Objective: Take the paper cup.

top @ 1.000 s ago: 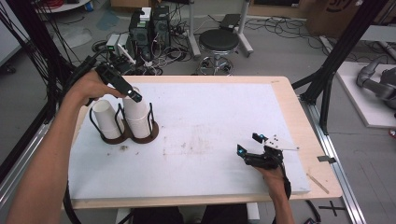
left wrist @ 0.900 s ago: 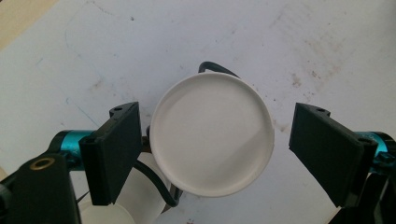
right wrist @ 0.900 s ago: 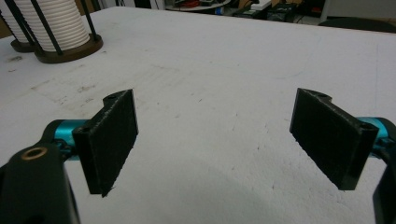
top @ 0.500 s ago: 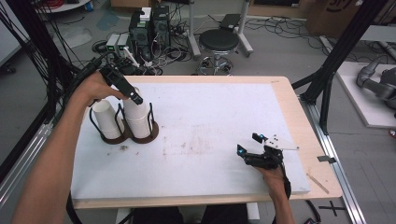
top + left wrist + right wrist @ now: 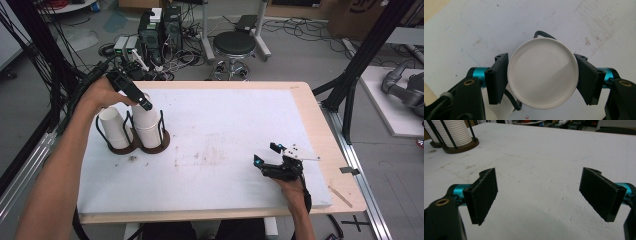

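My left gripper (image 5: 541, 80) is positioned directly over the white paper cup stack (image 5: 542, 76), jaws touching both rim sides, grasping it. My right gripper (image 5: 541, 195) rests released, well apart.

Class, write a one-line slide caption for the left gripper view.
Left gripper jaws flank the top white cup above the table.

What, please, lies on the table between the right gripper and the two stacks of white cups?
In the high view, only bare white table top, faintly stained, separates the right gripper from the cup stacks.
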{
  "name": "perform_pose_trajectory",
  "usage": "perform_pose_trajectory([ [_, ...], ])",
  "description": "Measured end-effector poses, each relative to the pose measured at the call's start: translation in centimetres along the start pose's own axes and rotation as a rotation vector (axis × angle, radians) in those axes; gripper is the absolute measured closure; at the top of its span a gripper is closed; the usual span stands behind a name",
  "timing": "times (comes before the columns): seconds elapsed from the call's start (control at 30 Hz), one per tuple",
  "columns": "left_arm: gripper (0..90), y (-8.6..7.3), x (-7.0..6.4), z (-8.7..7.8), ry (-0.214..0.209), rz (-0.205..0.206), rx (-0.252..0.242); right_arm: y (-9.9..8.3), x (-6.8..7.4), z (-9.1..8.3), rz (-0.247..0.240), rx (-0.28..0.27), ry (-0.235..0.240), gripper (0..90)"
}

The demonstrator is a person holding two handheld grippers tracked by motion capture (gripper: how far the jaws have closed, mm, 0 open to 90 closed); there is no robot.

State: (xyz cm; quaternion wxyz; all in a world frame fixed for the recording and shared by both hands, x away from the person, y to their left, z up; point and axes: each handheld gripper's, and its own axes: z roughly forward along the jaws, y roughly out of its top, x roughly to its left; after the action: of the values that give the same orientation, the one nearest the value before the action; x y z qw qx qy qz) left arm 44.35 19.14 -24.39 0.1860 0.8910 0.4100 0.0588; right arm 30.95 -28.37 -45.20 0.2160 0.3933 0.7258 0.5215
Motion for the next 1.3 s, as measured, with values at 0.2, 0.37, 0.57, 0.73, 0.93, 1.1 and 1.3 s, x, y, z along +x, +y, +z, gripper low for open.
perform_pose_trajectory([
  [0.2,33.9,0.0,-0.1,-0.2,0.003,-0.011,-0.006,0.0,0.0,0.0,-0.001,0.001,-0.001,15.6],
  [0.37,34.5,0.0,0.0,-0.9,0.002,-0.024,-0.025,0.0,0.0,0.1,0.000,0.003,0.000,15.6],
  [0.57,34.7,0.2,-0.2,-2.0,0.011,-0.030,-0.062,0.0,0.0,0.1,0.000,0.007,0.000,15.6],
  [0.73,34.7,0.2,-0.2,-3.3,0.008,-0.035,-0.084,0.0,0.0,0.1,0.006,0.011,0.002,15.7],
  [0.93,34.8,0.5,-0.5,-4.5,0.013,-0.035,-0.103,0.0,0.0,0.1,0.002,0.010,0.002,15.6],
  [1.1,34.8,0.5,-0.6,-5.5,0.021,-0.041,-0.133,0.0,0.0,0.1,0.002,0.011,0.003,15.6],
  [1.3,34.8,0.5,-0.6,-6.9,0.027,-0.041,-0.169,0.1,0.0,0.1,-0.001,0.010,0.001,15.6],
])
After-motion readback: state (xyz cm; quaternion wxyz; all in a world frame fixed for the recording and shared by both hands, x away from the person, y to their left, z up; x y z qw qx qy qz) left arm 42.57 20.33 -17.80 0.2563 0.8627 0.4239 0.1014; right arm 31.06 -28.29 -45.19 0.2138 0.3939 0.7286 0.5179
